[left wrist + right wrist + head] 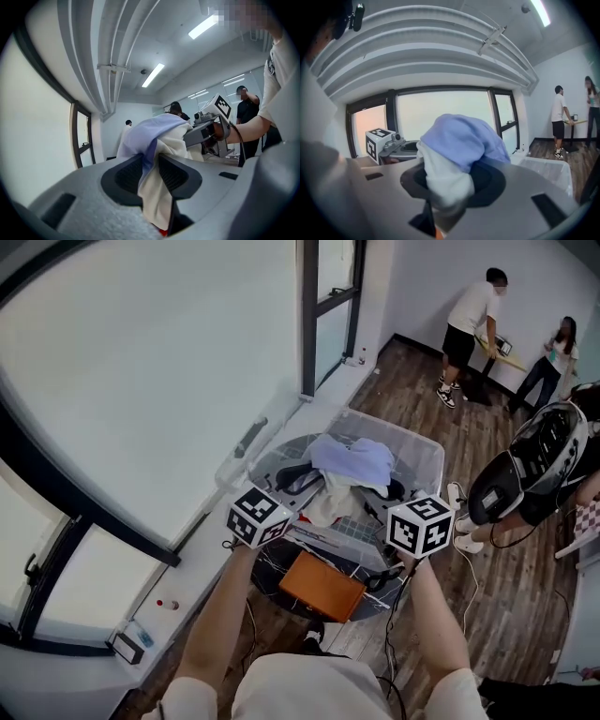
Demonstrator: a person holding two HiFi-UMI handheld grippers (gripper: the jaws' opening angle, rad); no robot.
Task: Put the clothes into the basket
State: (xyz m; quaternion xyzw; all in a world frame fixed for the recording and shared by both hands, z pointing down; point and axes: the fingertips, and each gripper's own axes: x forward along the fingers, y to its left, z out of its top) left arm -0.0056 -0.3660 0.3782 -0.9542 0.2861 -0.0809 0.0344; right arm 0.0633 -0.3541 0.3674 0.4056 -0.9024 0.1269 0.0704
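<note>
A bundle of clothes, a lilac garment (354, 460) over a white one (328, 504), hangs over the clear plastic basket (424, 454). My left gripper (292, 491) grips the bundle's left side and my right gripper (394, 495) its right side; the marker cubes hide the jaws from above. In the left gripper view the left gripper (151, 161) is shut on white and lilac cloth (154, 136), with the right gripper (208, 131) beyond it. In the right gripper view the right gripper (452, 180) is shut on the same bundle (464, 140), and the left gripper (389, 145) shows behind.
An orange box (322, 585) and black cables lie just below the basket's near side. A white window sill (202, 568) runs along the left. Two people (473, 320) stand at the far right corner on the wood floor (506, 615). Another person (539, 465) sits close on the right.
</note>
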